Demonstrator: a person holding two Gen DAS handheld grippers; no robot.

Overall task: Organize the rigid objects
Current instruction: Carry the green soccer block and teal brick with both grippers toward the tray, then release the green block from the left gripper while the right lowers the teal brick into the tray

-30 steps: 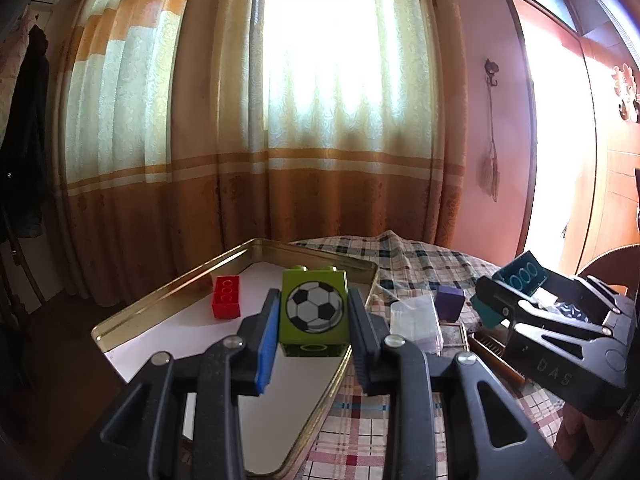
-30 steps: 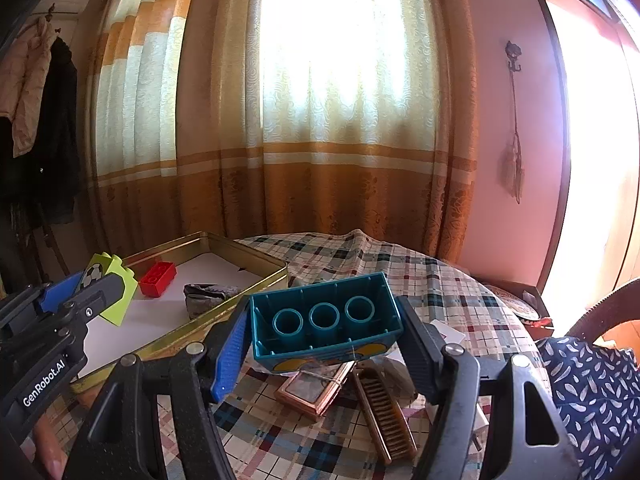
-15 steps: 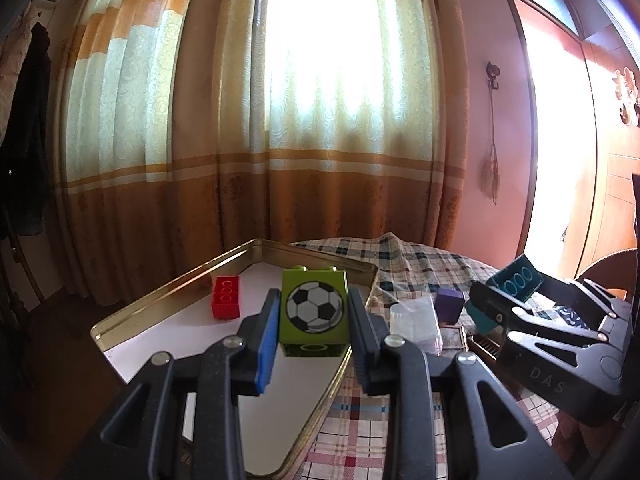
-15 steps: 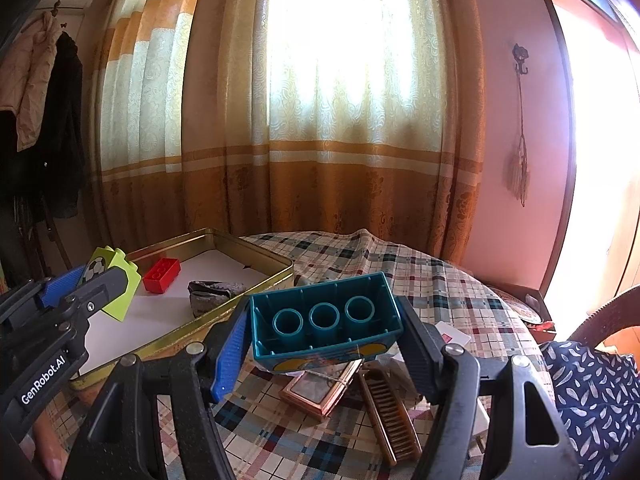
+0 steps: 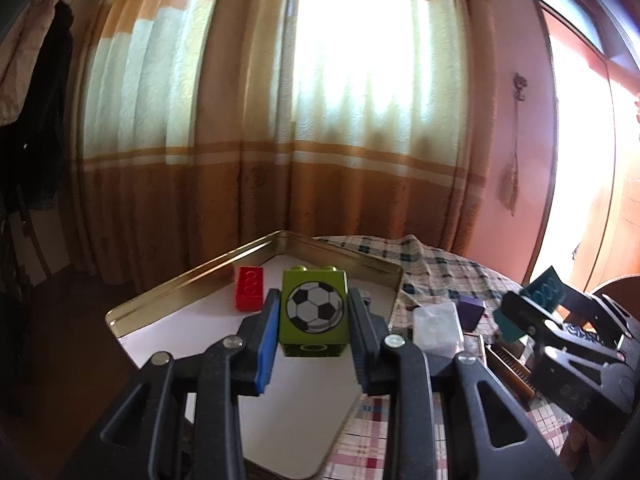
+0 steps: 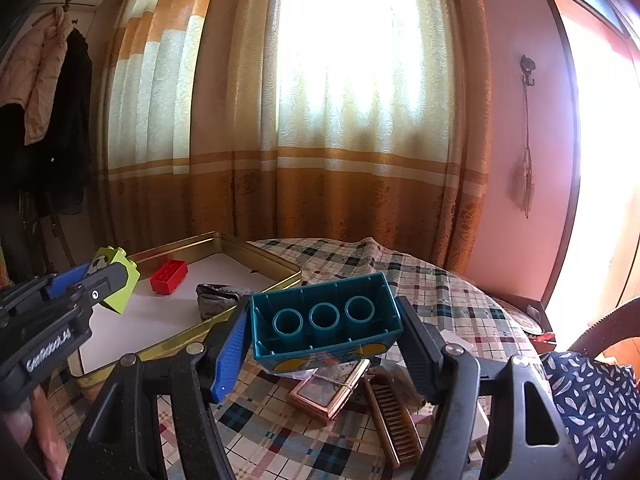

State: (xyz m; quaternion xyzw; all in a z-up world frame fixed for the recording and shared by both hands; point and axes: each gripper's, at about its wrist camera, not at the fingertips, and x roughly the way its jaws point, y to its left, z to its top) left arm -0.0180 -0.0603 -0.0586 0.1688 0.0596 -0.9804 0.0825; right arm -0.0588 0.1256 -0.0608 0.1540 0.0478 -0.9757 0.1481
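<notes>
**Green and teal blocks, both in transit to the tin tray**

Green block, football print facing the lens, clamped upright between the pads of the left gripper; jaws drawn in close on its two sides, block clear of the surface and hanging over the white floor of the tray. Teal block, hollow underside with three tubes turned toward the camera, pinched endwise by the right gripper; jaws about half spread to take its length, block raised above the checked tablecloth, just off the tray's near corner.

Already in the tray: red block near the far rim; grey crumpled item (identity unclear). Loose on the cloth below the teal block: copper-framed case, brown comb. Also on the cloth: clear plastic piece, purple block.

Step in hand, as judged: carry phase, both blocks lifted, neither set down. Next move likely calls for lowering the green block flat onto bare tray floor beside the red one, then parting the jaws; the teal block needs to cross the rim without knocking it.
</notes>
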